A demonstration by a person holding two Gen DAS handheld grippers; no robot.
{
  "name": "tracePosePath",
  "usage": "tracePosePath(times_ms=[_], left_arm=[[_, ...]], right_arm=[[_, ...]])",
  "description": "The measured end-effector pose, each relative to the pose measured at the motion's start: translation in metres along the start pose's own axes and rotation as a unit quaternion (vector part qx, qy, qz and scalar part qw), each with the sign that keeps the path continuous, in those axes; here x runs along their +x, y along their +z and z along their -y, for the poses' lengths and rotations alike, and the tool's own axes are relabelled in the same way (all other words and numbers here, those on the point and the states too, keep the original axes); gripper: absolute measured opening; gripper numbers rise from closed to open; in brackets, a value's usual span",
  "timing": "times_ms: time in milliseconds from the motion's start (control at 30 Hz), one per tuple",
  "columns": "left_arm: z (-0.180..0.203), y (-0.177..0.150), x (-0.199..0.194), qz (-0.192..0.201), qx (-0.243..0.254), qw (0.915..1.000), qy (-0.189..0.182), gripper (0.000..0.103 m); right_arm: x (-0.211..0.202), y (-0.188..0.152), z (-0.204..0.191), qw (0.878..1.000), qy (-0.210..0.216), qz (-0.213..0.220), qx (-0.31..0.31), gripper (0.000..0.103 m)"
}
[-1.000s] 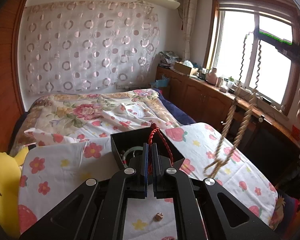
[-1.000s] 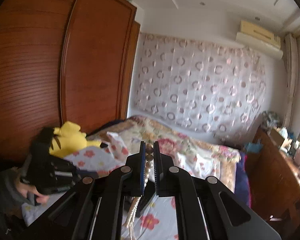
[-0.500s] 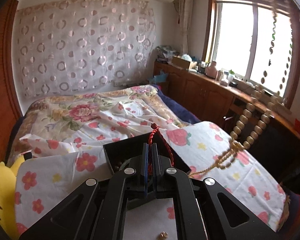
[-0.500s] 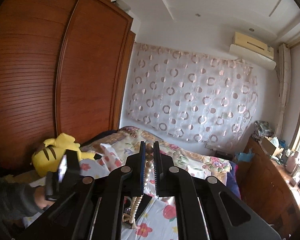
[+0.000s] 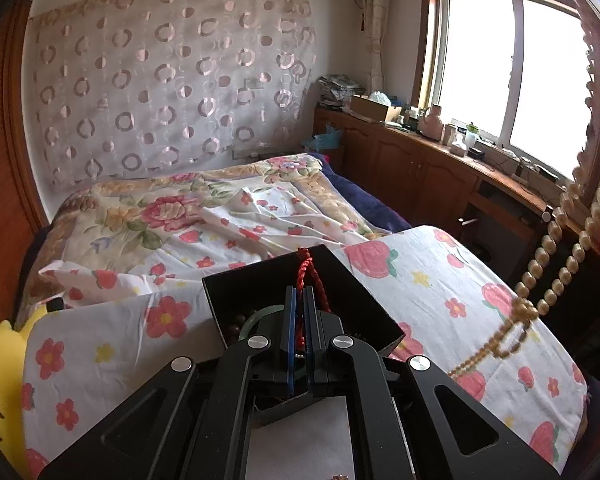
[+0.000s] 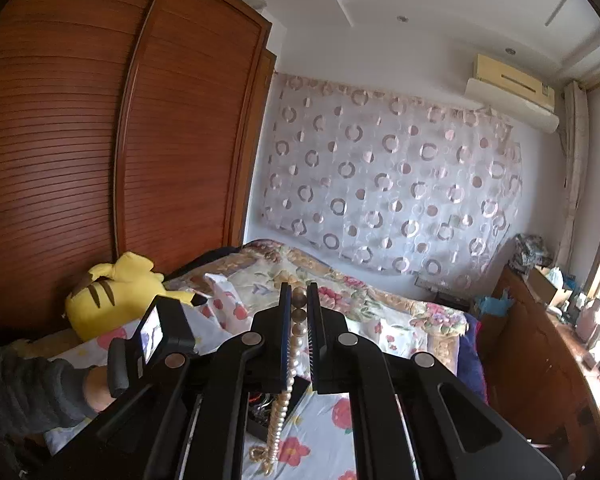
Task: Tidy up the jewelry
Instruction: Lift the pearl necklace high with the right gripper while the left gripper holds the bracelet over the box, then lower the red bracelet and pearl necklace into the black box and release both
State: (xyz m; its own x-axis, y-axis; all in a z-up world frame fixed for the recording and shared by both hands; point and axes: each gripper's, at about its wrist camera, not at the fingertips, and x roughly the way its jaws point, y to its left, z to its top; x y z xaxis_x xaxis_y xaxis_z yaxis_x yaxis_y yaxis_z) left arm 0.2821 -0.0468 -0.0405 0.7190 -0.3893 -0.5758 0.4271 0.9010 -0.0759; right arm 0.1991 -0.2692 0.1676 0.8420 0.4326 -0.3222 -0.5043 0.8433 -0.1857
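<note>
My left gripper (image 5: pixel 299 300) is shut on a red braided cord (image 5: pixel 305 271) and holds it over an open black jewelry box (image 5: pixel 340 284) on the flowered cloth. A pale green bangle (image 5: pixel 260 314) and dark beads lie in the box. My right gripper (image 6: pixel 299 300) is shut on a cream bead necklace (image 6: pixel 290 364) that hangs down above the box (image 6: pixel 292 396). The same necklace (image 5: pixel 556 264) dangles at the right of the left wrist view, high above the cloth.
A yellow plush toy (image 6: pixel 112 288) lies by the wooden wardrobe (image 6: pixel 100 140). A bed with a flowered quilt (image 5: pixel 172 216) lies behind the box. A wooden cabinet (image 5: pixel 420 168) with clutter runs under the window. My left gripper's body (image 6: pixel 156 336) shows in the right wrist view.
The right gripper has lifted the bead necklace higher, so it hangs further up at the right. The left gripper stays shut on the red cord and has drawn back slightly over the box.
</note>
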Motion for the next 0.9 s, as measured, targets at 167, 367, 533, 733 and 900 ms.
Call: tracePosePath(times_ms=[167,367,533,733,900], left_arm=[[-0.002,0.009,-0.006,0.008,0.0,1.0,0.0,0.002],[-0.007,0.014,-0.011,0.017,-0.007,0.9998,0.004,0.013],[-0.014,0.012,-0.016,0.02,-0.011,0.9997,0.007,0.021],[-0.025,0.003,-0.025,0.019,-0.022,0.9995,0.015,0.024],[-0.036,-0.007,-0.038,0.02,-0.027,0.999,0.028,0.033]], right_arm=[[0.0,0.03,0.002,1.0,-0.007,0.025,-0.014,0.009],[0.006,0.062,0.001,0.998,-0.018,0.051,-0.032,0.009],[0.015,0.079,-0.001,0.997,-0.018,0.062,-0.04,0.009],[0.034,0.096,-0.006,0.996,-0.024,0.071,-0.052,0.009],[0.052,0.09,-0.004,0.997,-0.026,0.062,-0.043,0.009]])
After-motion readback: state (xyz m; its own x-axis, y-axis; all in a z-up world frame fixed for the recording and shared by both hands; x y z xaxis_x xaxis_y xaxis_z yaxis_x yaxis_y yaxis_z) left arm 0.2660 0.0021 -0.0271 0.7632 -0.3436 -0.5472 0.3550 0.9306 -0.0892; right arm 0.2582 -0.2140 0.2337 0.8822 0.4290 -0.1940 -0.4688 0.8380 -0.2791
